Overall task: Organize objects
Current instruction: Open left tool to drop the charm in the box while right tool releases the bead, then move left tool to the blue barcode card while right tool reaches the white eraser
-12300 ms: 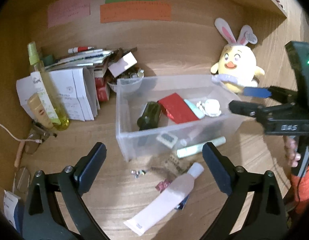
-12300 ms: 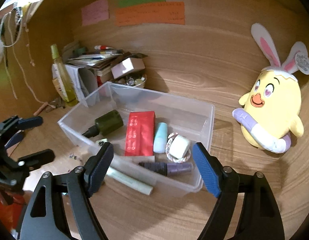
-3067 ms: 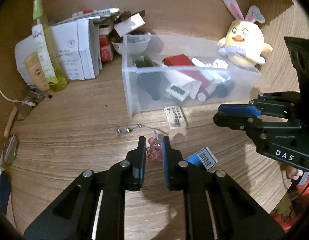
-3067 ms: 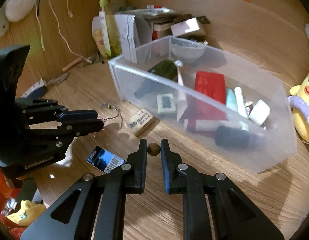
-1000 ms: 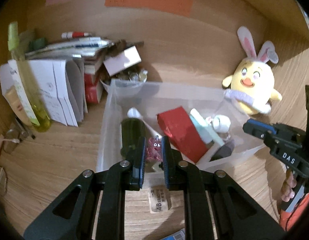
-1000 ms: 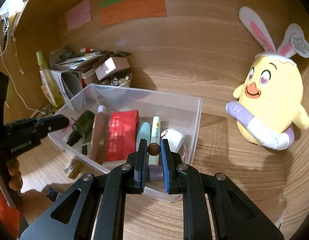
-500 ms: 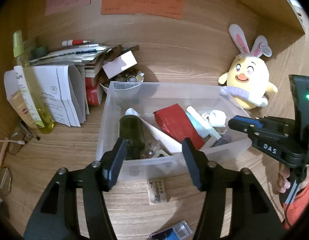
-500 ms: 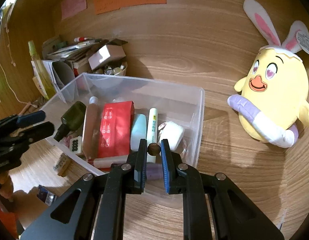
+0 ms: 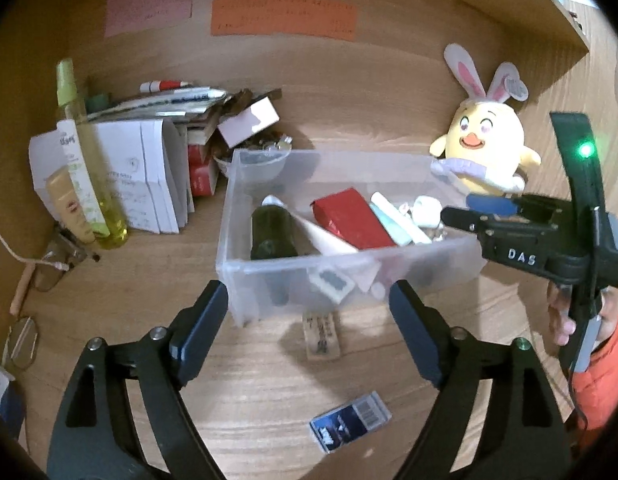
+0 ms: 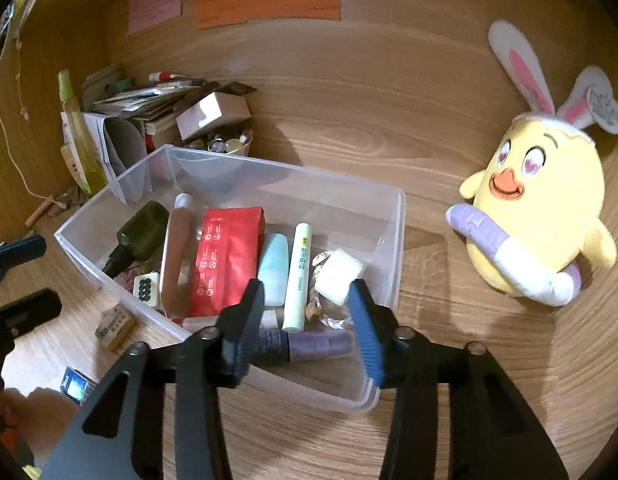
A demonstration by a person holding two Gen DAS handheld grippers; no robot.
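1. Releasing: both grippers' jaws are opening, nothing between them; the left gripper (image 9: 309, 304) hangs before the clear bin (image 9: 269, 268), the right gripper (image 10: 307, 312) over it.
2. Next, I'd judge, comes the blue packet (image 9: 350, 421) or small label block (image 9: 321, 334) on the near tabletop (image 9: 249, 380).
3. A second ago both were clenched; the bead (image 10: 313, 311) now lies in the bin.

Warm, dim indoor light from above-front. Soft shadows fall behind the clear plastic storage bin (image 10: 393, 240) and yellow plush chick (image 10: 541, 216). Strong fisheye bending, black corner vignette. Slight motion blur throughout.
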